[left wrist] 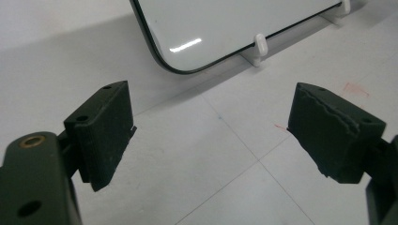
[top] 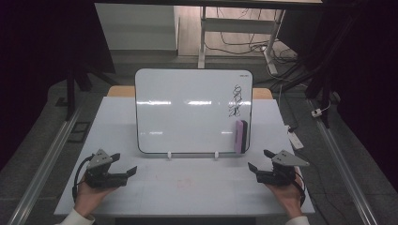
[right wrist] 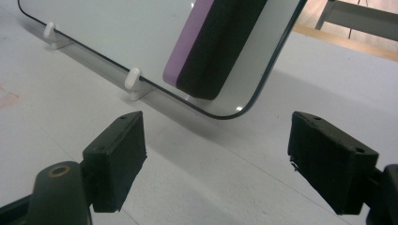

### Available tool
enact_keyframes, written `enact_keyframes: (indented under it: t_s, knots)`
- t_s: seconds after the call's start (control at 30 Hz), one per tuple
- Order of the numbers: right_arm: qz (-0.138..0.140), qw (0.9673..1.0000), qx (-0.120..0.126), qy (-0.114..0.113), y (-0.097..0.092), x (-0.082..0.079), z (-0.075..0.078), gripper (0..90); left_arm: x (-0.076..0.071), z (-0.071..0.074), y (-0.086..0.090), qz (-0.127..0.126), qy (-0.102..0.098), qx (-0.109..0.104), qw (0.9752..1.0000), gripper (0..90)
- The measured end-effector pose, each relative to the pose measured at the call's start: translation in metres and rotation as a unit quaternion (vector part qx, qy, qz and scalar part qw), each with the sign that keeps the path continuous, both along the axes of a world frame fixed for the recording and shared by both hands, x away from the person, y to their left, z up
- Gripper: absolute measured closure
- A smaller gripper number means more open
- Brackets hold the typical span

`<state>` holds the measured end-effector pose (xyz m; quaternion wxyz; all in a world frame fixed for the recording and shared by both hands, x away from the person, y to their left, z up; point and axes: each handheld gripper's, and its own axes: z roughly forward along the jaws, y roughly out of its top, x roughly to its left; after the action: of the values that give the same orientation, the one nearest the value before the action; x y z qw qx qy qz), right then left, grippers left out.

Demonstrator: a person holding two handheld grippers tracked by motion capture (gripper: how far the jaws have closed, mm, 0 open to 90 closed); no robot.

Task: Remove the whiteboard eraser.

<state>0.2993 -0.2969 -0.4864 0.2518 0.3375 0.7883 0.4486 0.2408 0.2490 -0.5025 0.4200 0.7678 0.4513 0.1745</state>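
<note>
While eraser (right wrist: 213,47) clings to whiteboard (top: 187,112), both grippers gape

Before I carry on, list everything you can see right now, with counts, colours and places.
whiteboard: 1, white with dark rim, propped upright mid-table
scribble: 1, black, upper right of whiteboard
eraser: 1, purple and black, against whiteboard's lower right
support clips: 2, white, under whiteboard's bottom edge
table: 1, white, faint red mark near front
left gripper: 1, black, open, front left
right gripper: 1, black, open, front right
</note>
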Motion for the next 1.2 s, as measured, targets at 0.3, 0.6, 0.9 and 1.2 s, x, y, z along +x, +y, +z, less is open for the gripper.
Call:
enact_keyframes:
  t_s: [0.3,0.6,0.9,1.2]
  knots:
    - [-0.004,1.0,0.006,-0.002,0.0,-0.001,0.003,20.4,-0.001,0.0,-0.001,-0.002,-0.001,-0.002,1.0,15.2]
    - [0.001,0.9999,0.007,-0.009,0.006,-0.004,0.01,22.0,-0.002,0.001,-0.001,-0.001,-0.002,0.001,1.0,15.3]
    - [-0.003,0.9996,0.02,-0.02,0.013,-0.007,0.027,22.6,-0.003,0.0,-0.002,0.002,-0.008,0.003,1.0,16.5]
    - [-0.011,0.9997,0.019,-0.015,0.024,0.0,0.044,23.0,-0.001,-0.003,-0.003,-0.003,0.0,0.004,1.0,16.5]
